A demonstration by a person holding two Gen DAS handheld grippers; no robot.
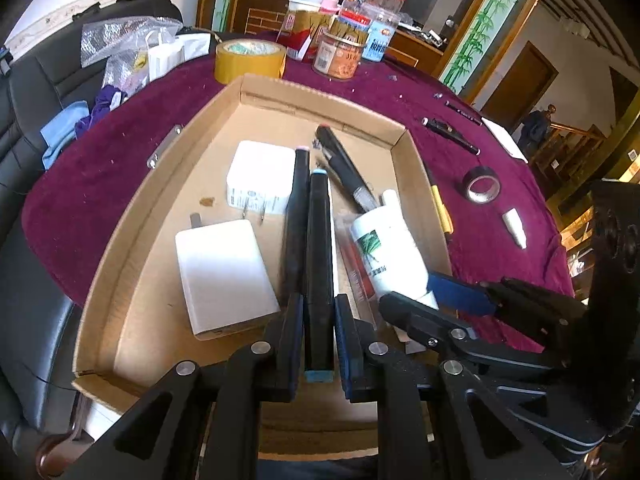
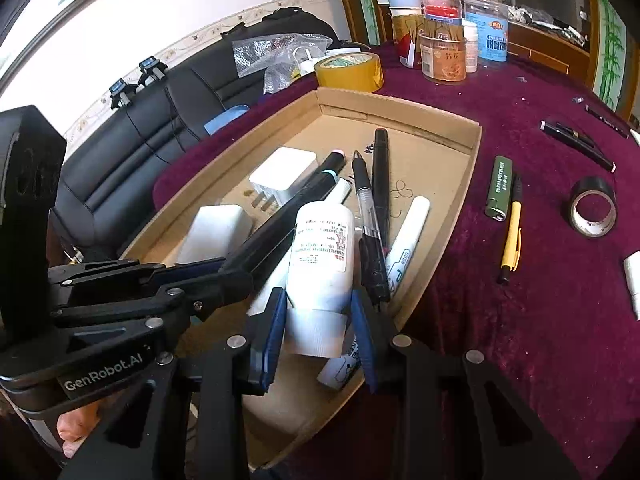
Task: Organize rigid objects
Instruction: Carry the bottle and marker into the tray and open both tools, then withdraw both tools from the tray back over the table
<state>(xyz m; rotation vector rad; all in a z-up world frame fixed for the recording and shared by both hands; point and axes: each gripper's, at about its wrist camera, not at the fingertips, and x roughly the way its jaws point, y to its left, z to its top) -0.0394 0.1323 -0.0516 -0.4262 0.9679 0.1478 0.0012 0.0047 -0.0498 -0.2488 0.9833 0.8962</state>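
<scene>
Both grippers work over a shallow cardboard tray (image 1: 132,216) on a worktop (image 1: 100,184) covered in purple cloth. The left gripper (image 1: 316,344) is clenched on a black marker with a blue end cap (image 1: 318,264), its fingers (image 1: 290,344) pressing the barrel from both sides near the rear end; the marker points into the tray alongside a second black marker (image 1: 296,208). The right gripper (image 2: 320,340) grasps a white bottle (image 2: 322,256) at its ribbed cap, the bottle lying over pens (image 2: 368,208) and a white tube (image 2: 408,232). Two white chargers (image 1: 224,276) lie in the tray's left part. By judgement, the step in hand is setting both items down inside the tray. To do it well, each should be lowered flat and parallel to the pens before the fingers release, so that nothing rolls. A yellow pen (image 2: 511,236), a green lighter (image 2: 499,188) and a roll of black tape (image 2: 594,206) lie on the cloth outside the tray.
</scene>
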